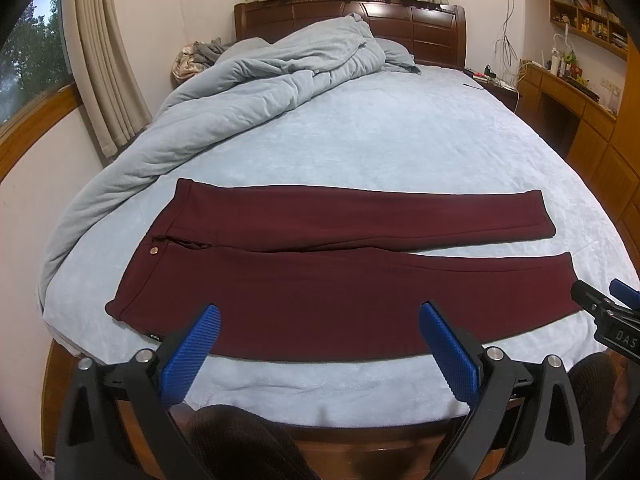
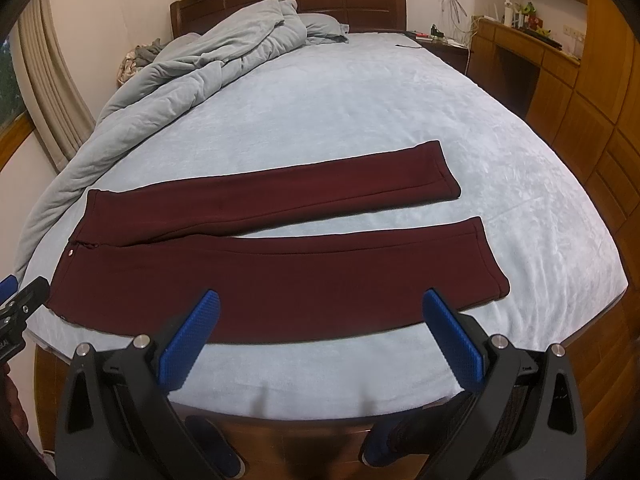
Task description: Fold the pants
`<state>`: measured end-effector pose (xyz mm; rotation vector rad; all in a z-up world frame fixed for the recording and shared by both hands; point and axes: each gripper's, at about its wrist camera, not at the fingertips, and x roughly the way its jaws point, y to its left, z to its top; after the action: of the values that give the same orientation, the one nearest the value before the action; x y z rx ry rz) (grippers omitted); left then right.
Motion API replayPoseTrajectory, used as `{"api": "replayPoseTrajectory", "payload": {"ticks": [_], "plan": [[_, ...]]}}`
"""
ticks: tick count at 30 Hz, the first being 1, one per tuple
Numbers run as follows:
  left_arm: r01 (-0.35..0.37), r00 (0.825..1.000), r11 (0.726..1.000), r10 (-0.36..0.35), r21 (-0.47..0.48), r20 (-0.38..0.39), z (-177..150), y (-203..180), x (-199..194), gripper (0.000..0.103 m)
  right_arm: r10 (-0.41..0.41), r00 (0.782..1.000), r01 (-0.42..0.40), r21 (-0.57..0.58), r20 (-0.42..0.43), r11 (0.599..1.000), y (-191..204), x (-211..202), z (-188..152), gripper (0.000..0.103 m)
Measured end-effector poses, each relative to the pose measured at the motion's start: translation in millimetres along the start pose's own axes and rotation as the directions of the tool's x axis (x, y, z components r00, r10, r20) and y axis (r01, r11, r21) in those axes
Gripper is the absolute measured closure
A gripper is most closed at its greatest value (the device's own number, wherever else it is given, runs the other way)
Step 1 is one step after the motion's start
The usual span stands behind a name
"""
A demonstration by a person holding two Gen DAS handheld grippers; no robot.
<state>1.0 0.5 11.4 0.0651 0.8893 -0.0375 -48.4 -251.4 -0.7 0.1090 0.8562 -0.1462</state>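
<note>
Dark red pants (image 1: 320, 280) lie flat on the light blue bed sheet (image 1: 380, 140), waistband to the left, both legs stretched to the right with a narrow gap between them. They also show in the right wrist view (image 2: 280, 272). My left gripper (image 1: 320, 320) is open and empty, held above the near edge of the pants by the waist half. My right gripper (image 2: 320, 308) is open and empty, above the near leg. The right gripper also shows at the right edge of the left wrist view (image 1: 600, 300).
A rumpled light blue duvet (image 1: 248, 80) lies along the far left of the bed, by the dark wooden headboard (image 1: 400, 20). A wooden desk and cupboards (image 2: 560, 80) stand to the right. The bed's wooden foot edge (image 2: 300, 428) is just below the grippers.
</note>
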Motion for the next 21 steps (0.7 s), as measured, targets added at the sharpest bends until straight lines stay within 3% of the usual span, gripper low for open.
{"api": "replayPoseTrajectory", "payload": {"ticks": [13,18,21], "plan": [[0.011,1.000,1.000,-0.011,-0.002,-0.028,1.4,0.7,15.9,0.004,0.012,1.000,-0.013,-0.034,-0.014,0.999,-5.6,17.2,8.5,0.003],[0.018,1.000,1.000,-0.018,-0.024,-0.007,25.9,1.0,50.2,0.004,-0.014,1.000,0.014,-0.011,-0.011,1.000,-55.5,50.6,50.9,0.003],[0.016,0.999,0.999,-0.018,-0.042,-0.043,55.2,-5.4,87.7,0.004,-0.058,0.997,0.059,0.023,-0.041,0.998,-101.1,90.9,93.3,0.003]]}}
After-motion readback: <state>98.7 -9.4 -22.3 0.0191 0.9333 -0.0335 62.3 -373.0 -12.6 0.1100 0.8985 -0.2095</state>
